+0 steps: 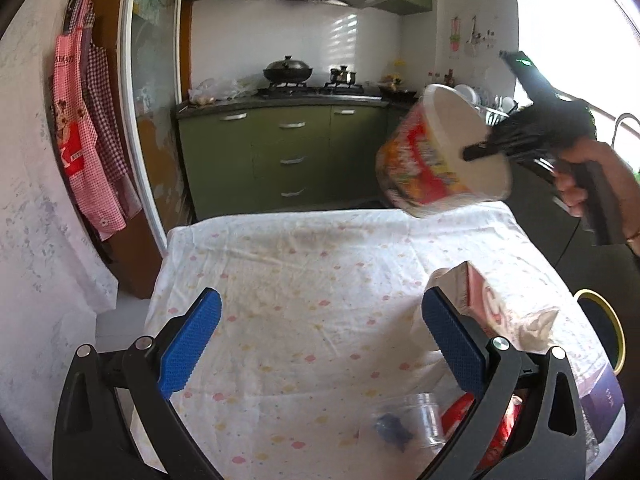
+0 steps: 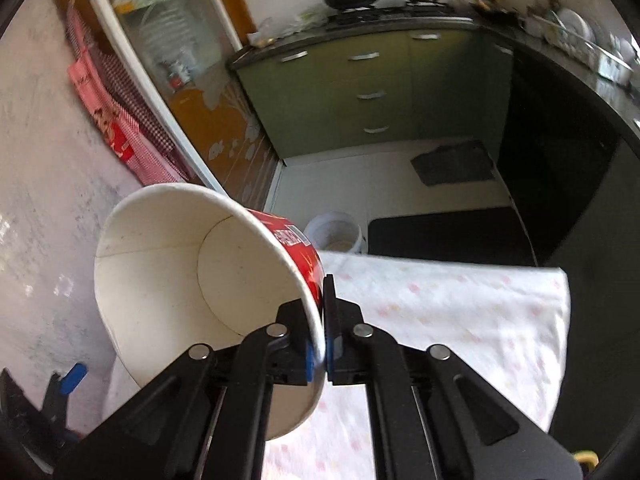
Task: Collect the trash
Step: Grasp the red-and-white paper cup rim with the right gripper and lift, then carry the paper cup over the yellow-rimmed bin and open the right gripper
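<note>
My right gripper (image 2: 319, 328) is shut on the rim of an empty red paper noodle bowl (image 2: 192, 280), which hangs tilted in the air above the table's far side. From the left wrist view the same noodle bowl (image 1: 436, 152) shows at upper right, with the right gripper (image 1: 486, 148) pinching its rim in a person's hand. My left gripper (image 1: 320, 344) stands open low over the tablecloth (image 1: 300, 288), nothing between its blue pads. A pink-and-white carton (image 1: 492, 300), a clear plastic cup (image 1: 412, 420) and a red wrapper (image 1: 460, 408) lie near its right finger.
A white bucket (image 2: 336, 232) stands on the floor past the table's far edge, beside a dark mat (image 2: 448, 236). Green kitchen cabinets (image 1: 280, 156) and a stove run along the back wall. Aprons (image 1: 88, 132) hang at left. A yellow-rimmed round object (image 1: 600, 324) sits at the table's right.
</note>
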Motion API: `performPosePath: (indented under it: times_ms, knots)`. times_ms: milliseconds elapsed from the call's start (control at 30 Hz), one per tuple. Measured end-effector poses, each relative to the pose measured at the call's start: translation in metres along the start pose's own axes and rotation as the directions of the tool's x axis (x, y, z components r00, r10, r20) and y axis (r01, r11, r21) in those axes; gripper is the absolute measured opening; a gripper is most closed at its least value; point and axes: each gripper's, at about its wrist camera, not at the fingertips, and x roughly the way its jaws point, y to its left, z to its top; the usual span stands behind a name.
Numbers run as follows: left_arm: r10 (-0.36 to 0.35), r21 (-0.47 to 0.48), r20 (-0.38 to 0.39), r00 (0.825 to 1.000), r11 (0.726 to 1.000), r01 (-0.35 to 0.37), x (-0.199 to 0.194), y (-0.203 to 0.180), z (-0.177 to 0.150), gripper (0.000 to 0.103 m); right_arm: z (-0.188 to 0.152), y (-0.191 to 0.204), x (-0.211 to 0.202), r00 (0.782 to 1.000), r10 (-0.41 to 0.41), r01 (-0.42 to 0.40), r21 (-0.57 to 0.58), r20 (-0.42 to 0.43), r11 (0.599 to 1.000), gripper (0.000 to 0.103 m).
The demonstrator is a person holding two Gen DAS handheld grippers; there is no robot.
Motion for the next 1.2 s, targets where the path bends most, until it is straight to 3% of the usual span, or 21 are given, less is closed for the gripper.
performPosePath:
  times_ms: [200, 400, 533, 667, 933, 967, 1000, 1100, 1200]
  knots:
    - [-0.024, 0.044, 0.074, 0.997, 0.999, 0.021, -0.032, -0.016, 0.003, 0.099, -0.061, -0.071, -0.109, 0.997, -0.073, 0.074, 0.135, -0.012, 0.988, 0.004]
    - [-0.028, 0.044, 0.101, 0.995, 0.999, 0.024, -0.067, -0.025, 0.007, 0.099, -0.159, -0.175, -0.189, 0.976, -0.201, 0.217, 0.341, -0.084, 0.914, 0.004]
    - [-0.028, 0.056, 0.102, 0.994, 0.998, 0.023, -0.091, -0.04, 0.005, 0.099, -0.228, -0.236, -0.185, 0.945, -0.241, 0.314, 0.412, -0.22, 0.856, 0.004]
    - [-0.035, 0.078, 0.087, 0.996, 0.997, 0.028, -0.113, -0.063, -0.003, 0.099, -0.271, -0.28, -0.16, 0.927, -0.229, 0.348, 0.452, -0.297, 0.821, 0.005]
    - [-0.083, 0.187, 0.031, 0.996, 0.979, 0.076, -0.144, -0.123, -0.019, 0.099, -0.291, -0.313, -0.106, 0.919, -0.186, 0.342, 0.471, -0.347, 0.813, 0.008]
    - [-0.097, 0.199, 0.025, 0.995, 0.976, 0.09, -0.145, -0.13, -0.02, 0.099, -0.293, -0.316, -0.105, 0.92, -0.186, 0.342, 0.475, -0.346, 0.81, 0.021]
    - [-0.115, 0.213, 0.018, 0.993, 0.971, 0.109, -0.147, -0.138, -0.021, 0.099, -0.304, -0.328, -0.106, 0.919, -0.187, 0.344, 0.478, -0.346, 0.808, 0.04]
    - [-0.171, 0.263, -0.001, 0.985, 0.95, 0.165, -0.151, -0.162, -0.022, 0.099, -0.309, -0.329, -0.114, 0.932, -0.184, 0.323, 0.479, -0.314, 0.816, 0.044]
    - [-0.244, 0.335, -0.03, 0.969, 0.911, 0.24, -0.156, -0.186, -0.026, 0.099, -0.312, -0.319, -0.135, 0.953, -0.161, 0.271, 0.482, -0.257, 0.834, 0.044]
